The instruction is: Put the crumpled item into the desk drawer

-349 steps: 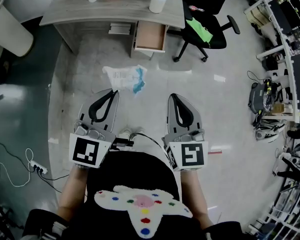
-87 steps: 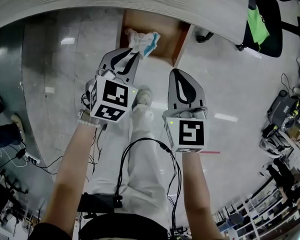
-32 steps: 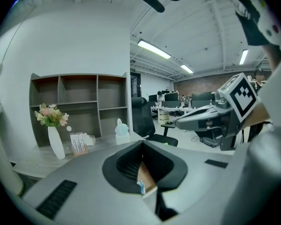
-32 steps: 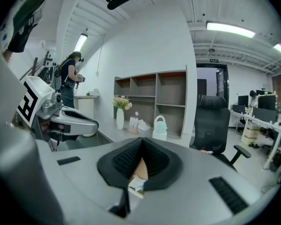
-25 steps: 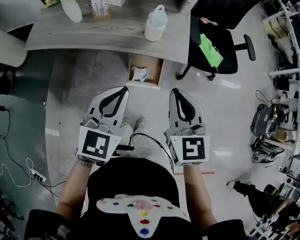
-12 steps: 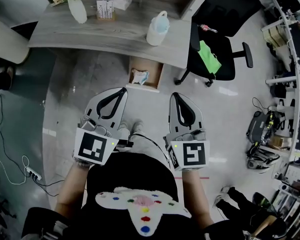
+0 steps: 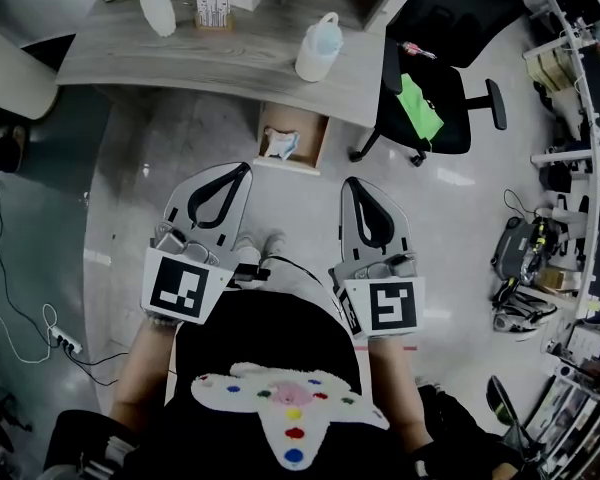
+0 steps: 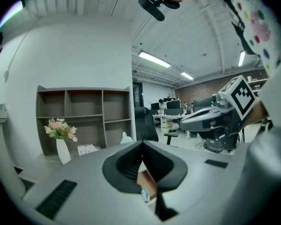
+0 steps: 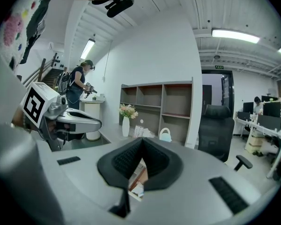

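The crumpled white and blue item (image 7: pixel 280 145) lies inside the open wooden drawer (image 7: pixel 310 130) under the grey desk (image 7: pixel 200 53). My left gripper (image 7: pixel 234 169) is shut and holds nothing, hanging well back from the drawer over the floor. Beside it, my right gripper (image 7: pixel 356 184) is likewise shut on nothing. In the left gripper view the closed jaws (image 8: pixel 142 145) frame the drawer (image 8: pixel 148 181) and the crumpled item (image 8: pixel 144 195). The right gripper view shows its closed jaws (image 9: pixel 141 142) with the drawer (image 9: pixel 140 172) and the item (image 9: pixel 137 190) in the gap below.
On the desk stand a vase of flowers (image 7: pixel 157 8), a card holder (image 7: pixel 213 9) and a white jug (image 7: pixel 317 47). A black office chair (image 7: pixel 435 88) with a green cloth stands right of the drawer. Cables and a power strip (image 7: pixel 65 340) lie on the floor at left.
Some seconds ago the left gripper held the crumpled item over the drawer; now it lies in the drawer. Over the last second both shut grippers stayed put, the view shifting slightly.
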### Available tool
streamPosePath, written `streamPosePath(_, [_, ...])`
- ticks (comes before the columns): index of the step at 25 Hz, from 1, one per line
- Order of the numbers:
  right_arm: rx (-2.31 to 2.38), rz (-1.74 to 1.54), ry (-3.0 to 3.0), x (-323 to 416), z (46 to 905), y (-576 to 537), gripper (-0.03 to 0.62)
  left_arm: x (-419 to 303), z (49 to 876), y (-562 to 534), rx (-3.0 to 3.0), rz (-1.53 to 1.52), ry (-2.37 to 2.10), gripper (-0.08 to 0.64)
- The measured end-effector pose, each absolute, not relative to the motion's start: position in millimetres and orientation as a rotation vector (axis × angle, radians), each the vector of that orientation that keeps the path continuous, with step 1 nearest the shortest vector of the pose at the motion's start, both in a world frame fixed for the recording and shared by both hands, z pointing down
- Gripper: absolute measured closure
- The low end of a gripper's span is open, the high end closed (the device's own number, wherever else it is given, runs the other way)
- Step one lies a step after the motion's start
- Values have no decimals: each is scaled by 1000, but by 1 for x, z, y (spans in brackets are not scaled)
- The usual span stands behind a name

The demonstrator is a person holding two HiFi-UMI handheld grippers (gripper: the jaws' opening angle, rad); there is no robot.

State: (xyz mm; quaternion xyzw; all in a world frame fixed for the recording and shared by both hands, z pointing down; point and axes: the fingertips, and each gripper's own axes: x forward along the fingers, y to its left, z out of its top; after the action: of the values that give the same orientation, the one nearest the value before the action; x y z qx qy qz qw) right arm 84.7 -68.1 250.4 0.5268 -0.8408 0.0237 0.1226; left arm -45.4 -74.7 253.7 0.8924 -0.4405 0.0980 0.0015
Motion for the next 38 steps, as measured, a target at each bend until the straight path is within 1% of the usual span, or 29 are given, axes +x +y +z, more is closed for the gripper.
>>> streamPosePath(38, [1533,31,-2461,77,248,-74,588,-42,255,-75,2838,344,-1332,548])
